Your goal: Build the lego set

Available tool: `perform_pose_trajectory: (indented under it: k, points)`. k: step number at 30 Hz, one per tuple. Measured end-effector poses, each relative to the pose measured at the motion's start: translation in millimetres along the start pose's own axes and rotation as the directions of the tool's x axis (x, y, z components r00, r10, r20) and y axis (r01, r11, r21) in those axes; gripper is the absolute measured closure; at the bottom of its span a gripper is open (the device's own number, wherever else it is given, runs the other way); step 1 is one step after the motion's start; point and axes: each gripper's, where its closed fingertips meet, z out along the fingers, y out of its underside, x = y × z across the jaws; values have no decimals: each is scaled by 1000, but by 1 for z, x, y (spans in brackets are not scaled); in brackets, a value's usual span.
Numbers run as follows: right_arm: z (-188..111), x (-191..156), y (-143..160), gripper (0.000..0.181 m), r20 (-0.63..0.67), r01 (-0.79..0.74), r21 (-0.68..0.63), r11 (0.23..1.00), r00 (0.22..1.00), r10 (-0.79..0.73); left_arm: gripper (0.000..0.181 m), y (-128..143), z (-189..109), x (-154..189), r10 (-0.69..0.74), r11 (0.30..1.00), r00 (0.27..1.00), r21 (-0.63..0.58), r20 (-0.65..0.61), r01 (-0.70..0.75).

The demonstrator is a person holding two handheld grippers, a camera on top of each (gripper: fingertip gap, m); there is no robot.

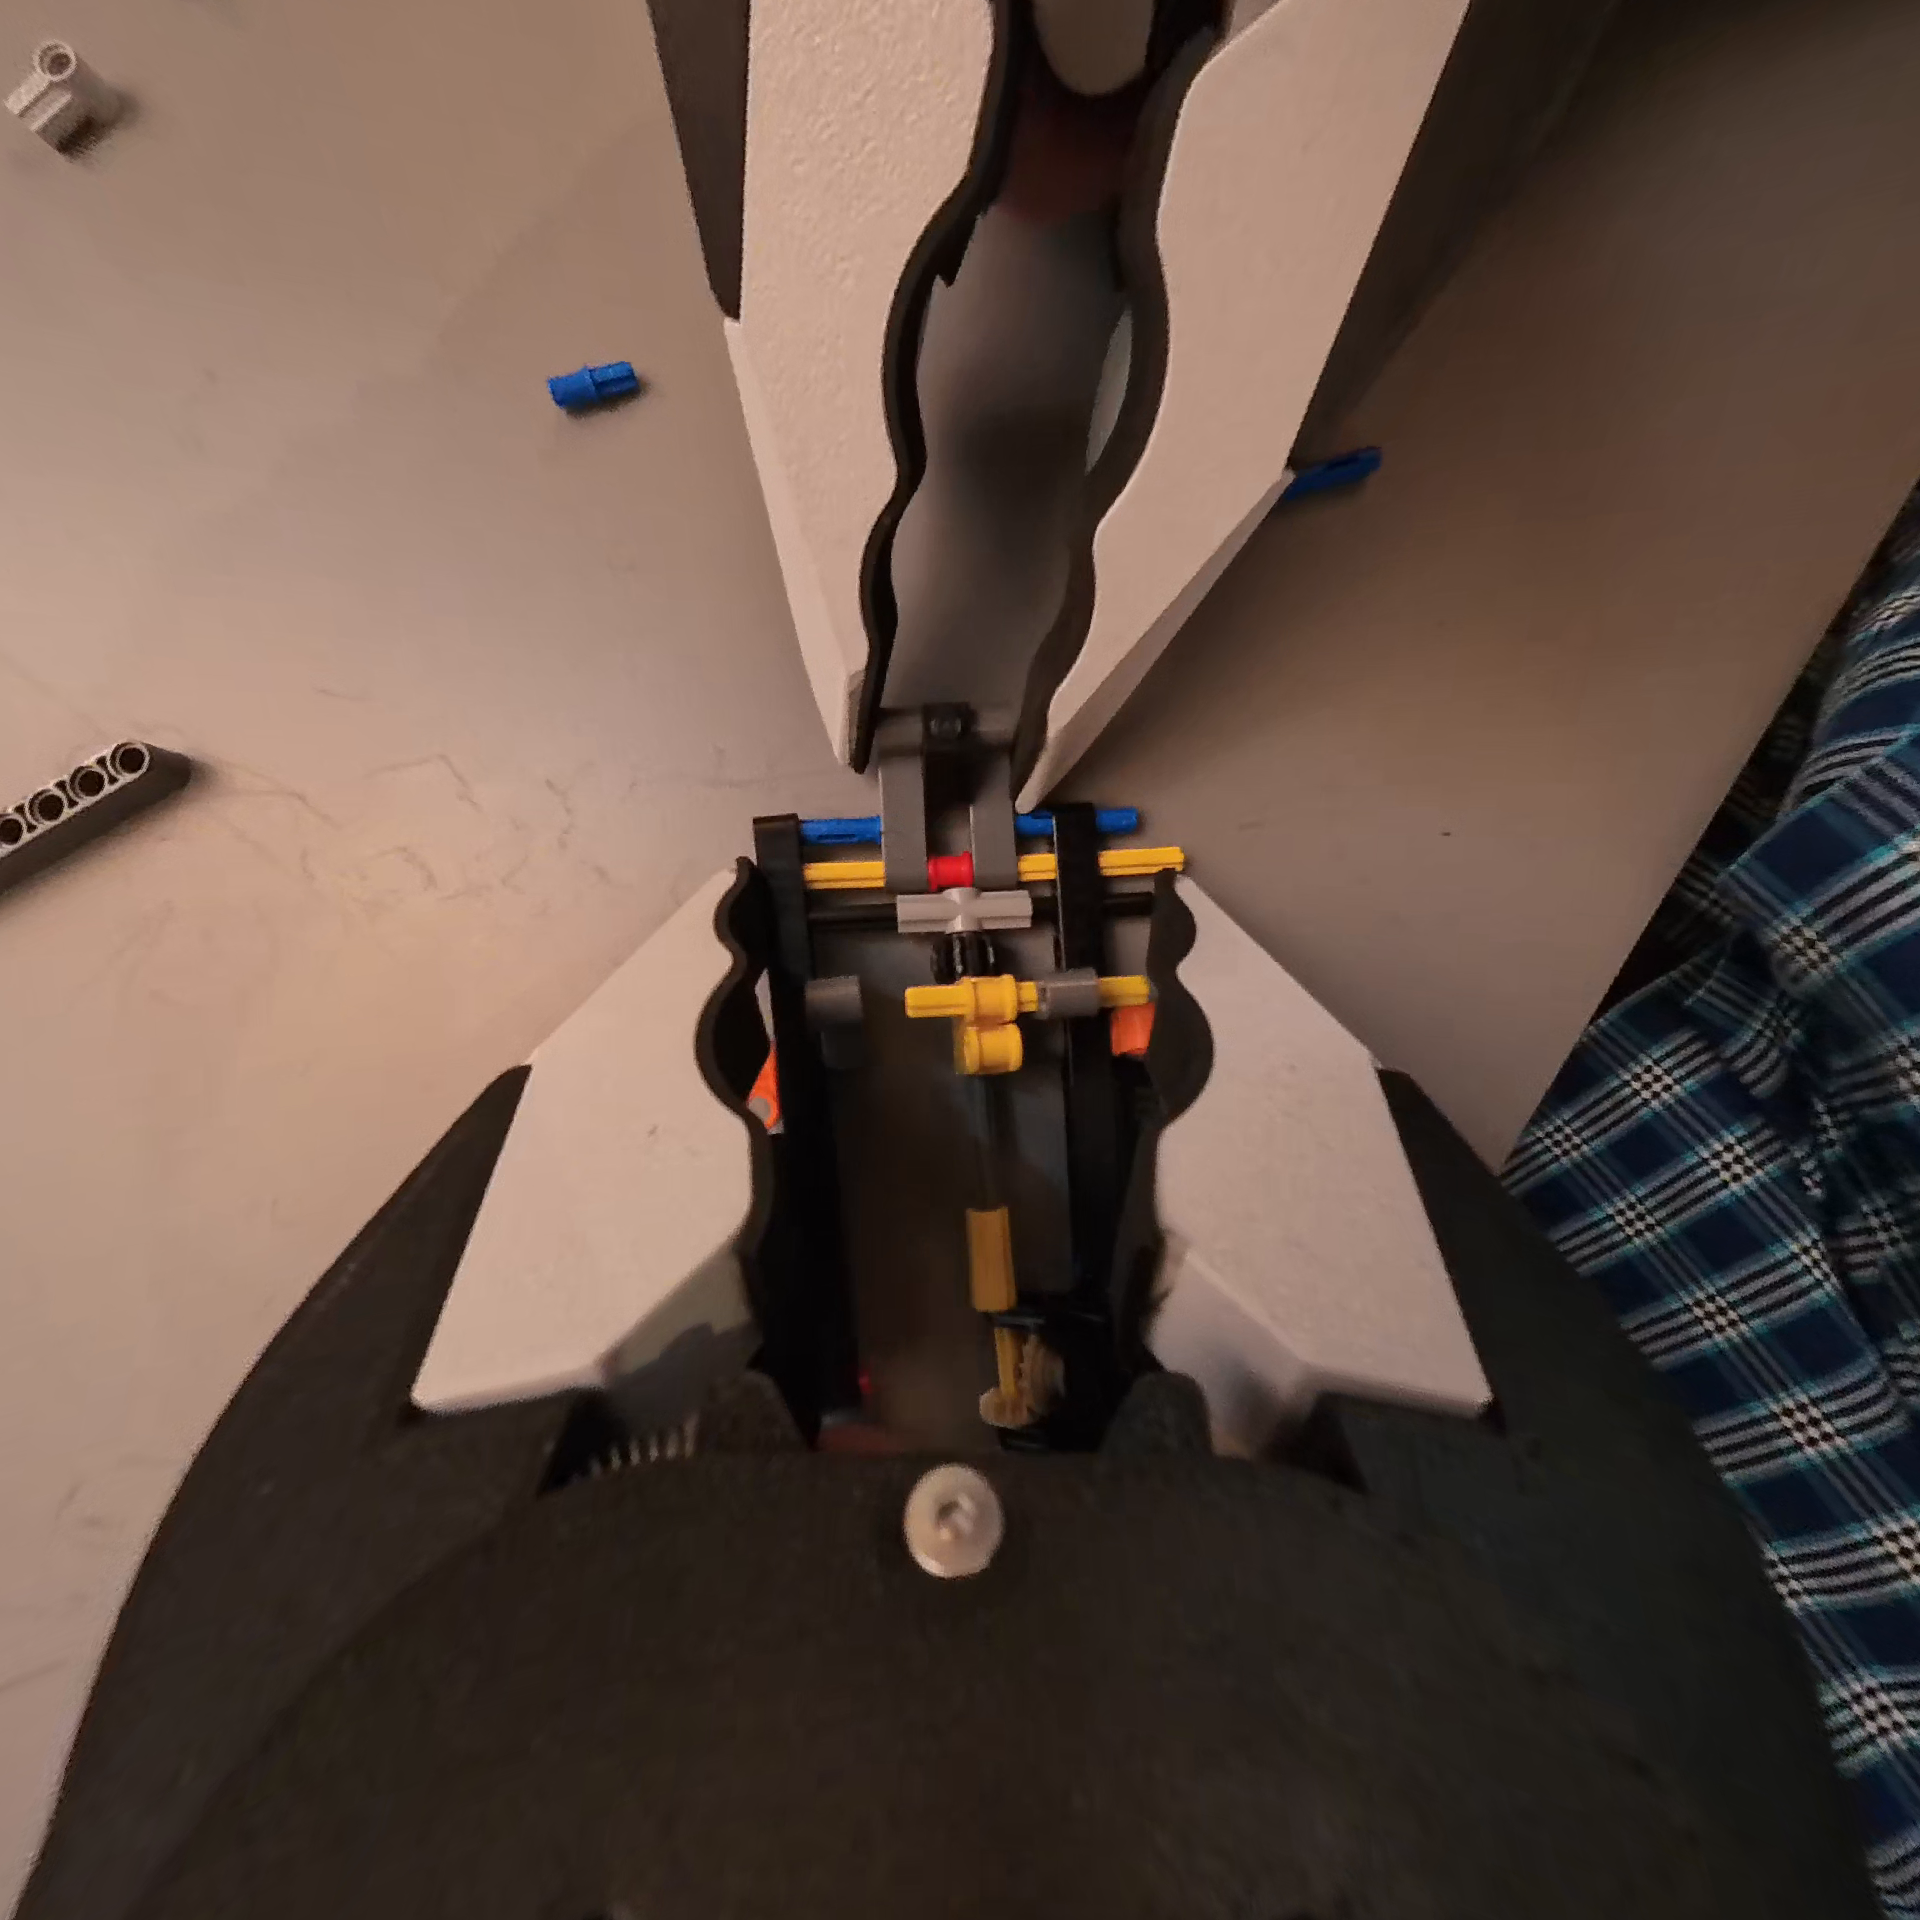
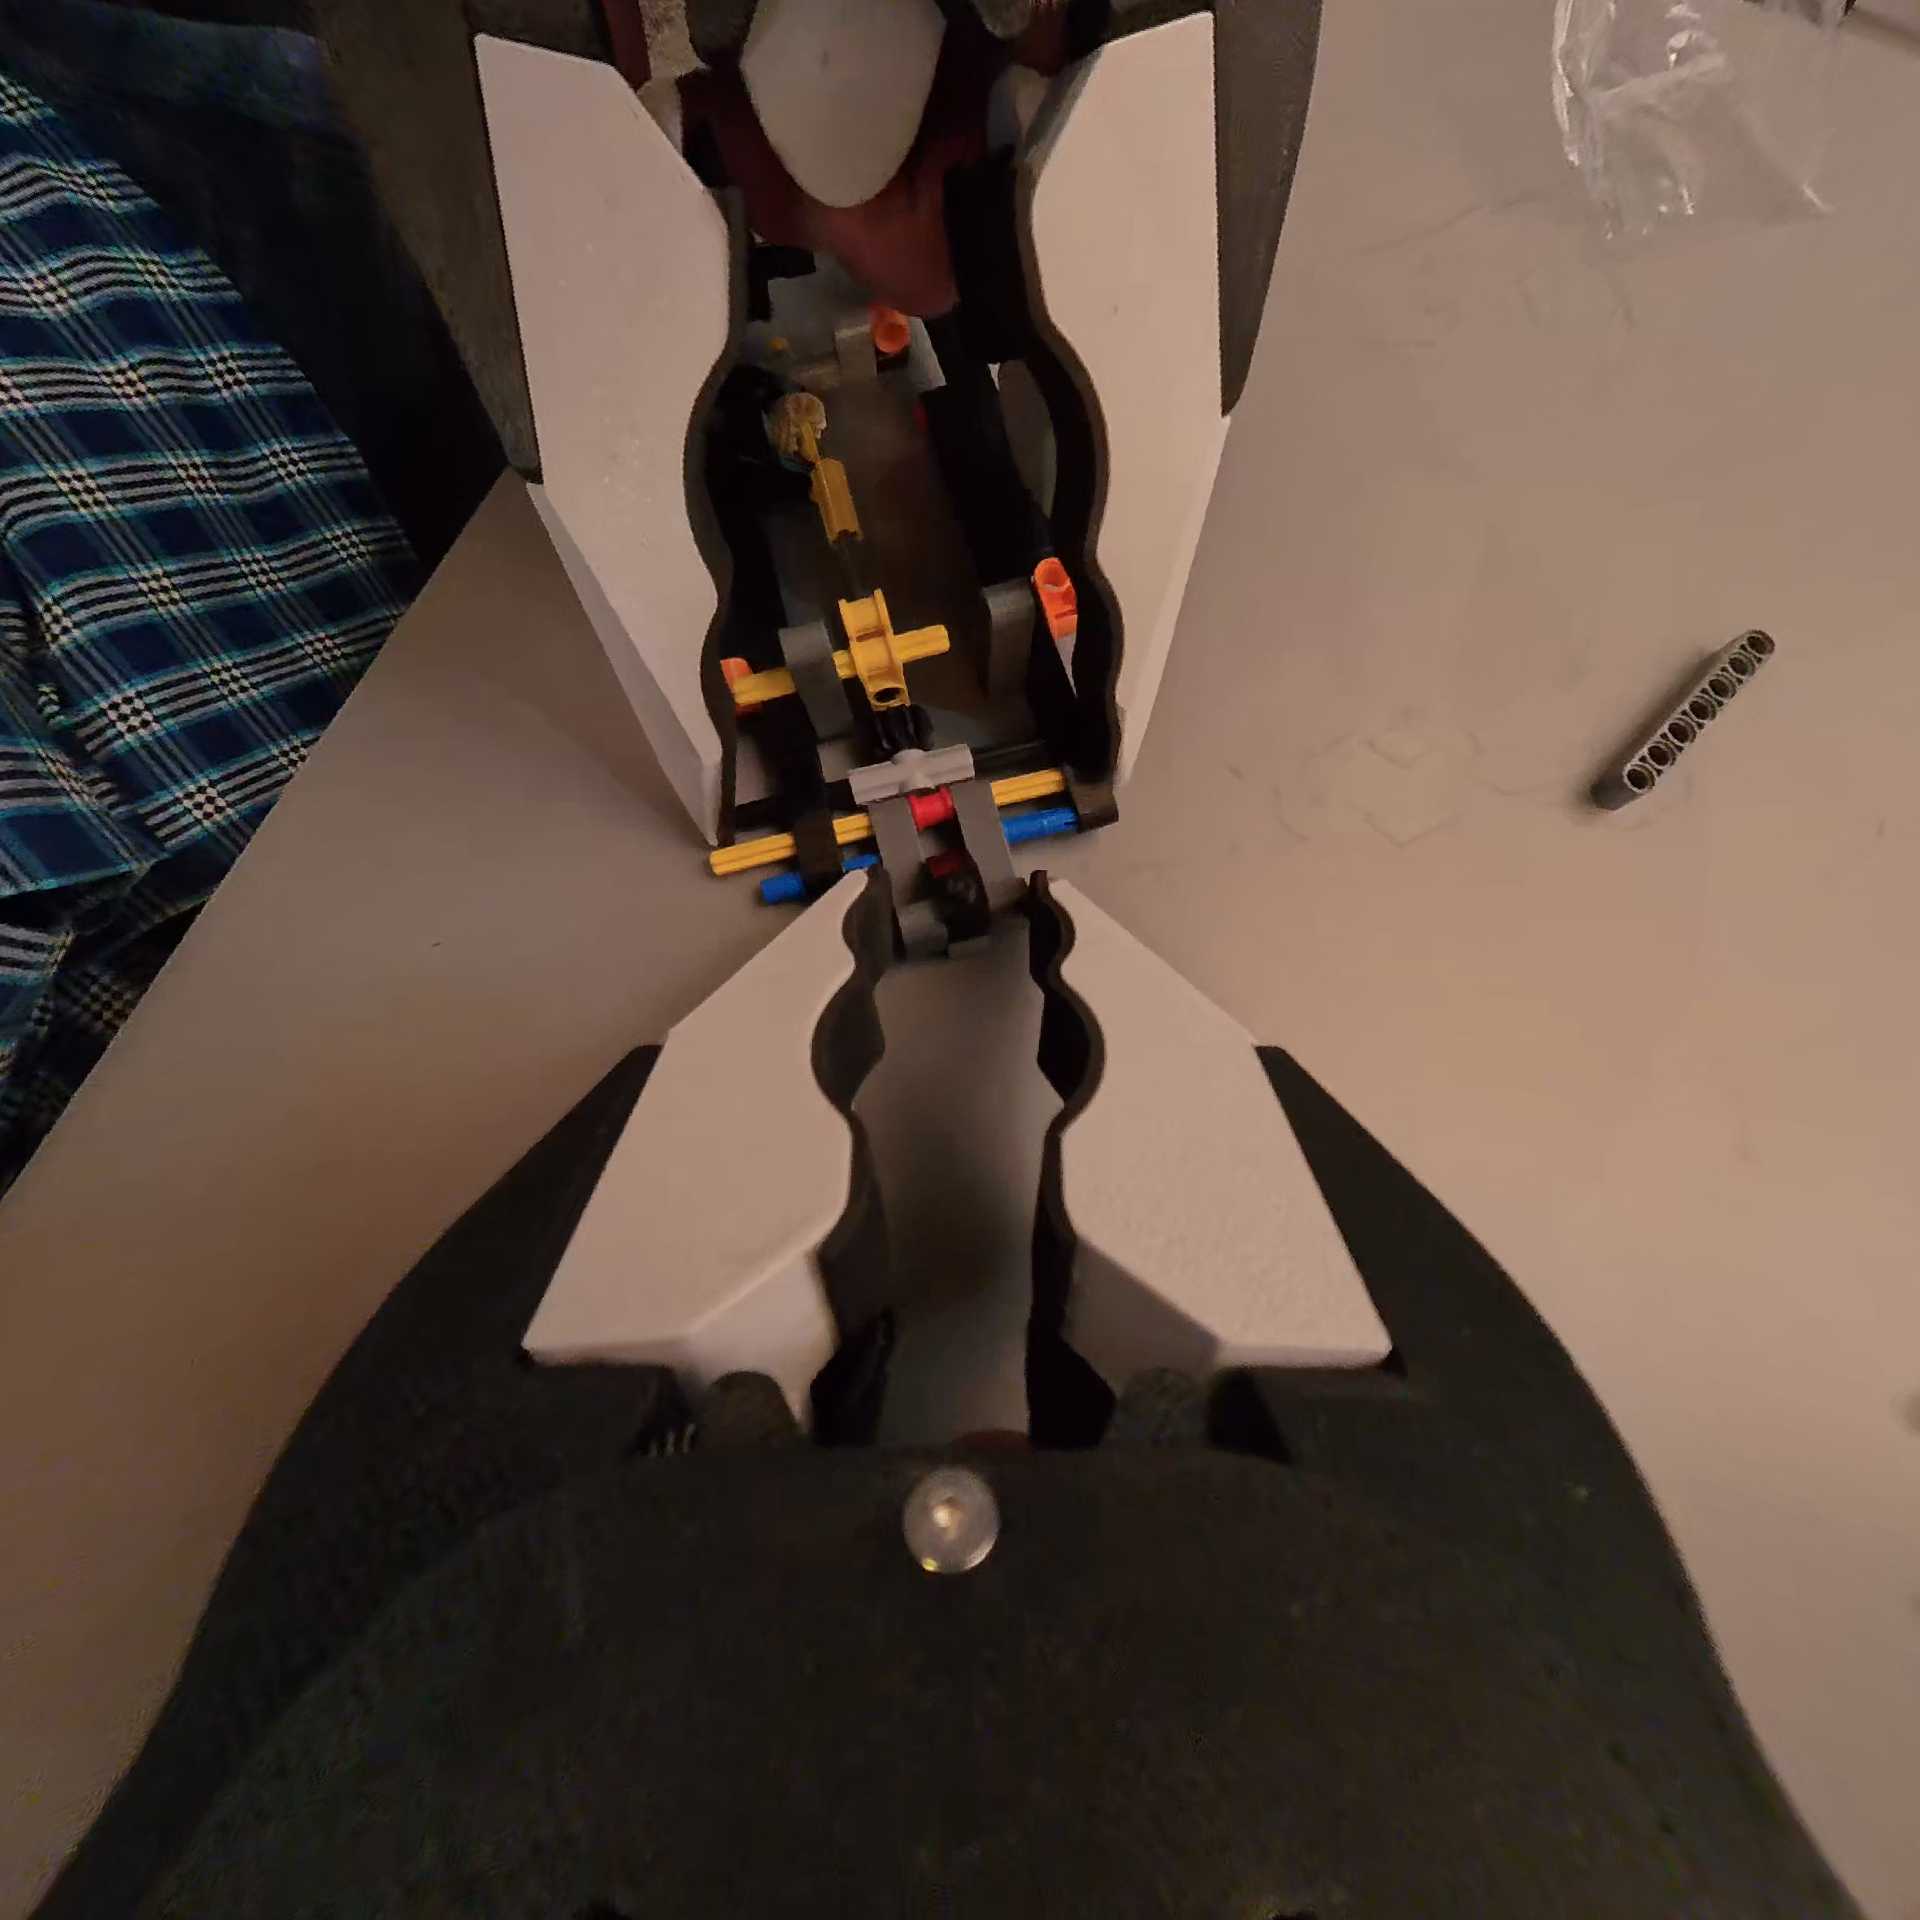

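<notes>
A partly built lego assembly (image 1: 977, 1003) has a black frame with yellow and blue axles, a yellow connector and orange pins. My left gripper (image 1: 956, 883) is shut on the frame's sides and holds it over the table. The assembly (image 2: 883, 655) and left gripper (image 2: 914, 810) also show at the top of the right wrist view. A grey forked piece (image 1: 902, 821) sticks out of the assembly's front end around a red bush. My right gripper (image 2: 948, 894) is shut on the tip of this grey piece (image 2: 888, 831), facing the left gripper. The right gripper (image 1: 943, 764) shows at the top of the left wrist view.
On the beige table (image 1: 364, 623) lie a blue pin (image 1: 592, 384), a second blue pin (image 1: 1330, 473), a grey holed beam (image 1: 83, 795) (image 2: 1688, 717) and a light grey connector (image 1: 57, 99). A clear plastic bag (image 2: 1683, 114) lies far right. Plaid cloth (image 2: 156, 520) is past the table edge. My two grippers' fingertips are within a few centimetres of each other. Between my right fingertips and the blue pin (image 1: 592, 384) there is roughly 9 cm.
</notes>
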Motion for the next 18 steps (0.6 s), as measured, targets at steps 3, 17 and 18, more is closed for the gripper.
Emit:
perform_pose_trajectory:
  k: [3,17,18]
  points:
    - [0,0,0,157,4,5,0,1000,1000,-5,109,-1,0,0,-1,1000,1000,4,-3,1]
    - [0,0,0,158,69,-34,-3,999,997,34,97,-2,-2,0,-38,999,999,11,-37,38]
    - [0,0,0,157,70,-34,-3,999,997,34,96,-1,-2,0,-37,999,999,5,-38,38]
